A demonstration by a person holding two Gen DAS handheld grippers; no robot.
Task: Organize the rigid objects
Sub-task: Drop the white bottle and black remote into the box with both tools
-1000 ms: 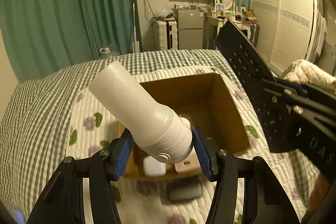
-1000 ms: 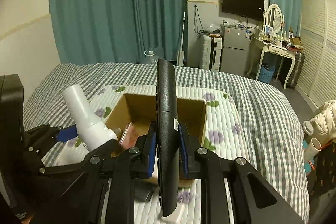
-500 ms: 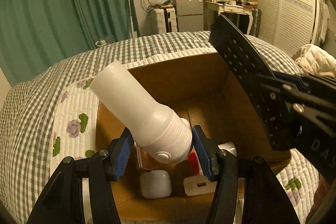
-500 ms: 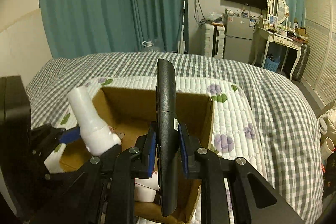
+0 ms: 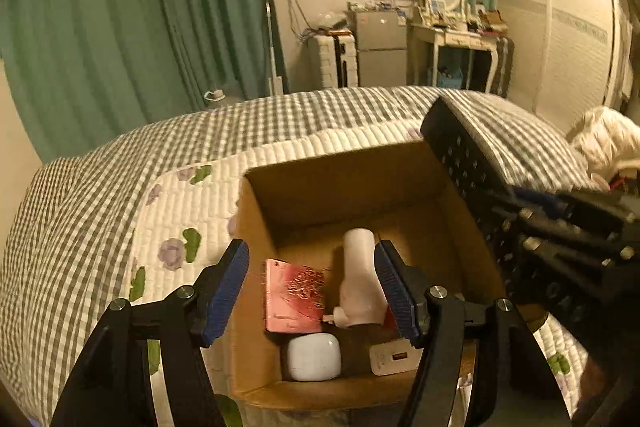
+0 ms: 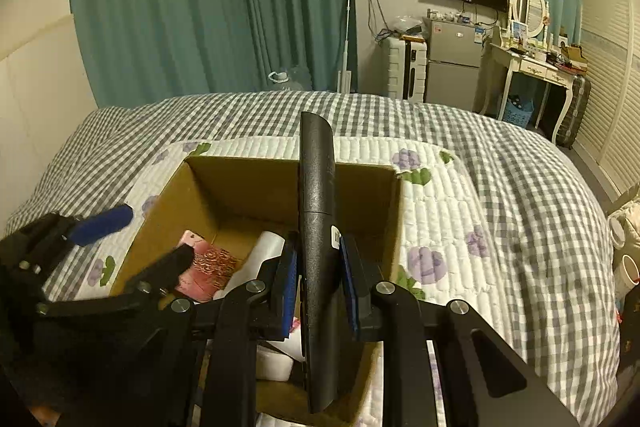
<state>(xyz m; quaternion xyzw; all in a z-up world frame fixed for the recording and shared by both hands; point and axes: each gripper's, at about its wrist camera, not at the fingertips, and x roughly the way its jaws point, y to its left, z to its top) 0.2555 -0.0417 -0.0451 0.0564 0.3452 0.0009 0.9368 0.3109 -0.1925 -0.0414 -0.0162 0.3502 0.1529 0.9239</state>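
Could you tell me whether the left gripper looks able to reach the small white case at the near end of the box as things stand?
Probably yes. The left gripper is open and empty above the cardboard box, and the white case lies uncovered just below it. The pink card and white bottle sit close beside.

1. From the left wrist we look steeply down, close over the cardboard box (image 5: 352,183) on the bed (image 5: 100,211).
2. From the right wrist we look flatter — from the box's right, equally near.
3. Both views share the box and the far wall.
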